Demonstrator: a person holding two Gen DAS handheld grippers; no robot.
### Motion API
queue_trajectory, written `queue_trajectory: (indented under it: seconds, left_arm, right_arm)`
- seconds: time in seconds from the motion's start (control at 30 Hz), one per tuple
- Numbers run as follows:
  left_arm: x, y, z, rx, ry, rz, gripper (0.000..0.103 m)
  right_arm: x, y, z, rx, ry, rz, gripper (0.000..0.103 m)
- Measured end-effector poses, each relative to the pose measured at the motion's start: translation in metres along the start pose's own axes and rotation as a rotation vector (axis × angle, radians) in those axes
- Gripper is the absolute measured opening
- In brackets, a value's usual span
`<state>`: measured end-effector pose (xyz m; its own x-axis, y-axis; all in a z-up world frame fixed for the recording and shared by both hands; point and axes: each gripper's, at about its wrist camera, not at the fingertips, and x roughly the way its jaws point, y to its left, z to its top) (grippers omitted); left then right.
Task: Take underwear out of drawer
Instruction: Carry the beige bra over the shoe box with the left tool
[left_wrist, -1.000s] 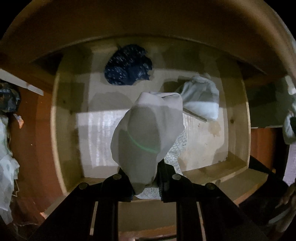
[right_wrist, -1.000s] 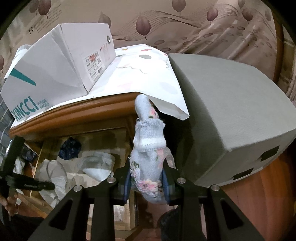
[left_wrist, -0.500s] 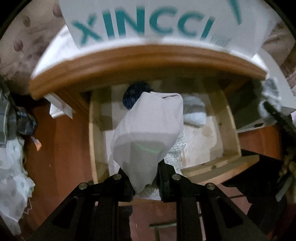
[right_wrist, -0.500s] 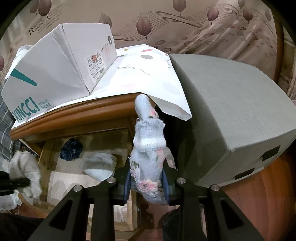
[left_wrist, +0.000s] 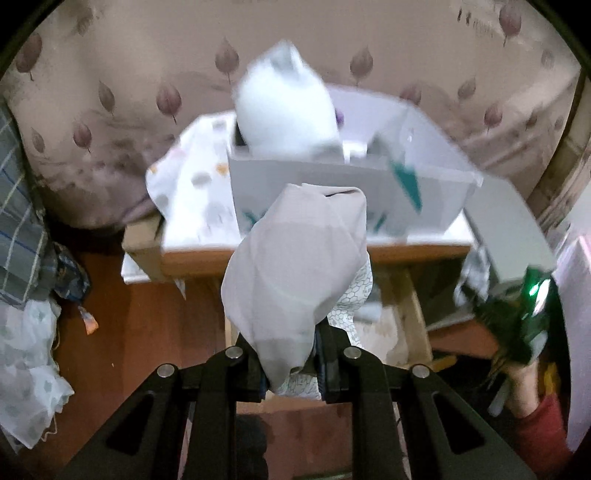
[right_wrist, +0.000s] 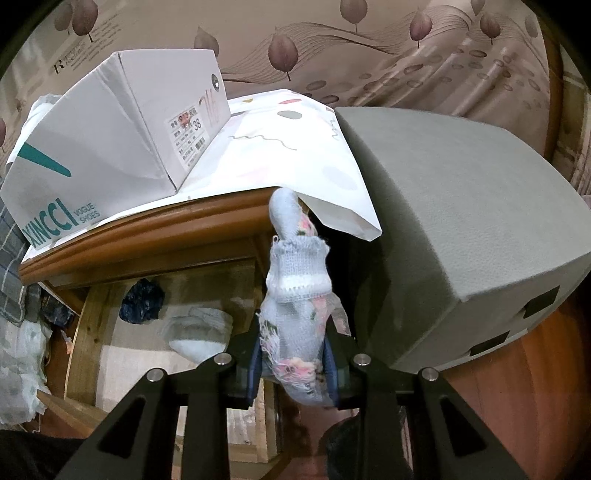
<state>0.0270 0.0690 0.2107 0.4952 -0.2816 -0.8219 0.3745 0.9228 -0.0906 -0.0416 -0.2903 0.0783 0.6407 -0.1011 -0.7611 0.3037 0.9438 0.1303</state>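
My left gripper (left_wrist: 291, 363) is shut on pale grey underwear (left_wrist: 295, 269) with a patterned white lining, held high above the open wooden drawer (left_wrist: 413, 317), facing the white shoe box (left_wrist: 332, 184) on the tabletop. My right gripper (right_wrist: 293, 369) is shut on a light blue floral knitted garment (right_wrist: 297, 295), held beside the table's corner. In the right wrist view the drawer (right_wrist: 83, 332) holds a dark blue garment (right_wrist: 142, 301) and a white-grey garment (right_wrist: 201, 330).
A wooden table (right_wrist: 147, 236) carries the XINCCI shoe box (right_wrist: 110, 147) on a dotted white cloth (right_wrist: 288, 147). A grey speaker cabinet (right_wrist: 461, 221) stands right of it. White stuffing (left_wrist: 286, 110) sits in the box. Clothes (left_wrist: 26, 332) lie on the floor left.
My left gripper has risen with the grey underwear, from just above the drawer to above tabletop level facing the shoe box. The right gripper has barely moved.
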Motion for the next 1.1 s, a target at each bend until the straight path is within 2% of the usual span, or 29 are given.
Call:
queue_trajectory:
  seconds: [0.27,0.4,0.57,0.6,0.83,1.1]
  left_arm:
    - [-0.052,-0.017,0.08,0.048,-0.128,-0.016,0.017]
    - [-0.046,-0.037,0.116,0.075,-0.132,-0.068,0.017]
    - [-0.018,-0.062,0.148,0.142,-0.095,-0.105,0.017]
    - [-0.011,-0.065,0.153,0.149,-0.089,-0.111,0.017]
    - [0.033,-0.078,0.169,0.128,-0.065,-0.037,0.017]
    - [0.078,-0.09,0.164,0.125,-0.007,-0.033,0.017]
  right_arm:
    - [0.0,0.0,0.0,0.009,-0.003,0.004,0.027]
    - [0.001,0.0,0.001,0.017,0.0,0.003,0.028]
    - [0.001,-0.001,0.0,0.006,-0.006,-0.012,0.028]
    - [0.001,0.0,0.0,0.0,-0.005,-0.015,0.028]
    - [0.003,-0.002,-0.001,-0.003,0.004,-0.021,0.028]
    - [0.004,-0.003,-0.001,-0.003,0.01,-0.02,0.028]
